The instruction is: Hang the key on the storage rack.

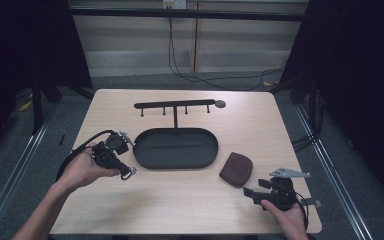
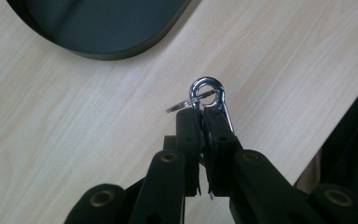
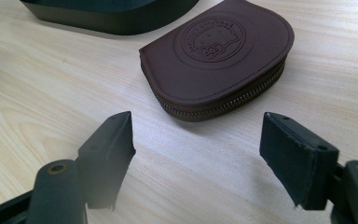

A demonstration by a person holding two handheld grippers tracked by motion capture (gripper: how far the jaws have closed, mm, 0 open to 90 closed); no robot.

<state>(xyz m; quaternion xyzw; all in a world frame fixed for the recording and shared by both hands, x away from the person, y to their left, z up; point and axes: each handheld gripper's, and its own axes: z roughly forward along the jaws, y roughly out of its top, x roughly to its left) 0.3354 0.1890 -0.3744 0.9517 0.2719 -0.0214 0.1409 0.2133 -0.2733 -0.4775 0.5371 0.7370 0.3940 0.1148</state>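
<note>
A wooden table [image 1: 180, 200] holds a dark oval tray [image 1: 175, 148] at centre. The left gripper [image 2: 204, 122], at the tray's nine o'clock, pinches a silver key clip [image 2: 208, 93]. The right gripper [image 3: 196, 135], jaws wide apart, sits near a brown pouch [image 3: 219, 56] at the tray's four o'clock.

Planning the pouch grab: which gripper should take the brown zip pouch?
Right, probably. The right gripper is open beside the brown pouch, jaws facing it. The left gripper is shut on a metal clip, across the black tray.
</note>
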